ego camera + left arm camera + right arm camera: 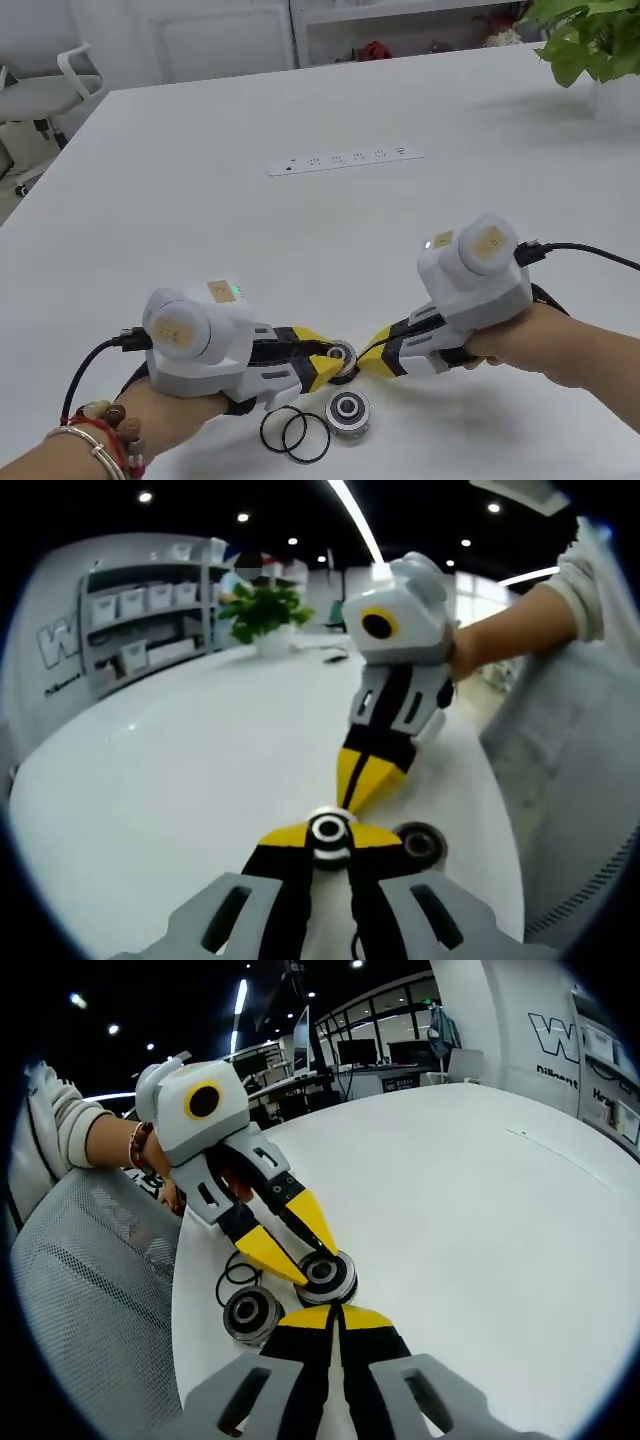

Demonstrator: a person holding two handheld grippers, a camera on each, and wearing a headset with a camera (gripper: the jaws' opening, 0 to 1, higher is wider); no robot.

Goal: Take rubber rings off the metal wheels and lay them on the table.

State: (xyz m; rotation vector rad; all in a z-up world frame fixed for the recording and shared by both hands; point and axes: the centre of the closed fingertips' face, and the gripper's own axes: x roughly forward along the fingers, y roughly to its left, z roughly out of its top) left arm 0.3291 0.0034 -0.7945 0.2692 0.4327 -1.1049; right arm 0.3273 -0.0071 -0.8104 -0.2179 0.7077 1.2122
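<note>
My left gripper [333, 364] is shut on a small metal wheel [342, 355] and holds it just above the table; in its own view the wheel [329, 837] sits between the yellow tips. My right gripper [373, 364] comes in from the right with its jaws together, tips against that wheel's [327, 1272] dark rim. Whether it pinches the rubber ring there is unclear. A second wheel [347, 411] lies flat on the table just in front. Two black rubber rings [295, 432] lie overlapping to its left.
The white table [330, 230] stretches far ahead. A white power strip [345, 159] lies mid-table and a green plant [585, 40] stands at the far right corner. A grey chair [45, 95] is at the far left. Cables trail from both grippers.
</note>
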